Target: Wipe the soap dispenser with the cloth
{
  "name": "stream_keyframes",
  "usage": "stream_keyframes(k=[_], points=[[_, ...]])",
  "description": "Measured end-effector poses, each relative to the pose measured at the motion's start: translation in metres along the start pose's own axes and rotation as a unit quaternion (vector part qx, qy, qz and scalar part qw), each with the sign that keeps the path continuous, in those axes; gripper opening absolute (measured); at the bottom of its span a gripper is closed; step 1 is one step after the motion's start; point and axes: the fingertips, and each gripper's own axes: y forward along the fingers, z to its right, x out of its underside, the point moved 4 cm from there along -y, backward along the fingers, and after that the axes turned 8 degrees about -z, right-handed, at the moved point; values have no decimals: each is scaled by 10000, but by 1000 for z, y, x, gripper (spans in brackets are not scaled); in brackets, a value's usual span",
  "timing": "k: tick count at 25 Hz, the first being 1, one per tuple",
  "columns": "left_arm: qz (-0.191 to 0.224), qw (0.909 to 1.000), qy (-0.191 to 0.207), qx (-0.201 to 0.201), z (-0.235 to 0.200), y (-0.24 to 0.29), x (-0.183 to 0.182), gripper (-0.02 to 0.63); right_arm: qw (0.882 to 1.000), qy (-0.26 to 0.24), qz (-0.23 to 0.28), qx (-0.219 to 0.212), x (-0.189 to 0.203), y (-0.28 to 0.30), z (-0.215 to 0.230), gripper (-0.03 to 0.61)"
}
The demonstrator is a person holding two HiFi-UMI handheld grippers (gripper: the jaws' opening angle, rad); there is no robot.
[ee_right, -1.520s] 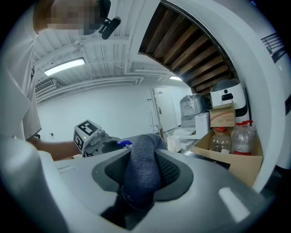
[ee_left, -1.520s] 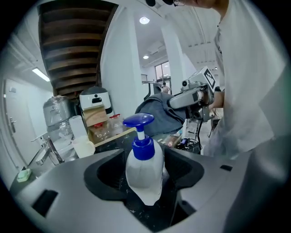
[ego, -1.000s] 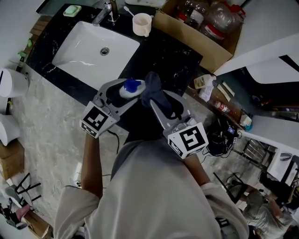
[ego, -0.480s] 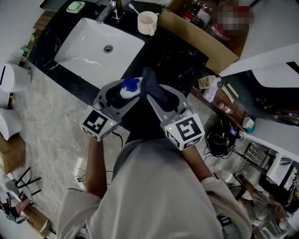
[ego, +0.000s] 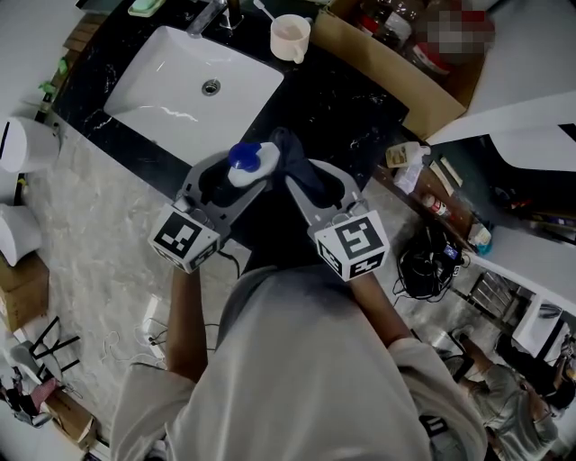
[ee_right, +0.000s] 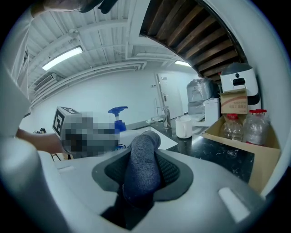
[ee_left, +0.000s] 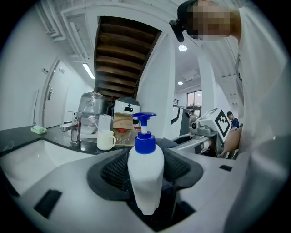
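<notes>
My left gripper (ego: 236, 176) is shut on the soap dispenser (ego: 247, 163), a white bottle with a blue pump; it stands upright between the jaws in the left gripper view (ee_left: 145, 175). My right gripper (ego: 292, 171) is shut on a rolled dark blue cloth (ego: 295, 167), which fills the jaws in the right gripper view (ee_right: 142, 170). In the head view the cloth lies right against the dispenser's right side, above the black countertop (ego: 342, 112). The dispenser's blue pump (ee_right: 117, 114) shows behind the cloth in the right gripper view.
A white sink (ego: 193, 90) with a faucet (ego: 209, 11) lies far left. A cream mug (ego: 291, 38) stands behind it, a green soap bar (ego: 146, 7) at the far corner. A cardboard box (ego: 396, 72) with bottles sits at the right. Marble floor (ego: 90, 225) lies below.
Both grippers have stayed close together; the dispenser and cloth have shifted slightly left and up in the head view, with the cloth staying against the bottle.
</notes>
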Motion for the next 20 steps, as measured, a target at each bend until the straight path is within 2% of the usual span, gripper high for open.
stream_keyframes(k=[20], points=[[99,9998,-61,-160,-4,-6,2,244,9973,124,-679,269,41,23,11,132]])
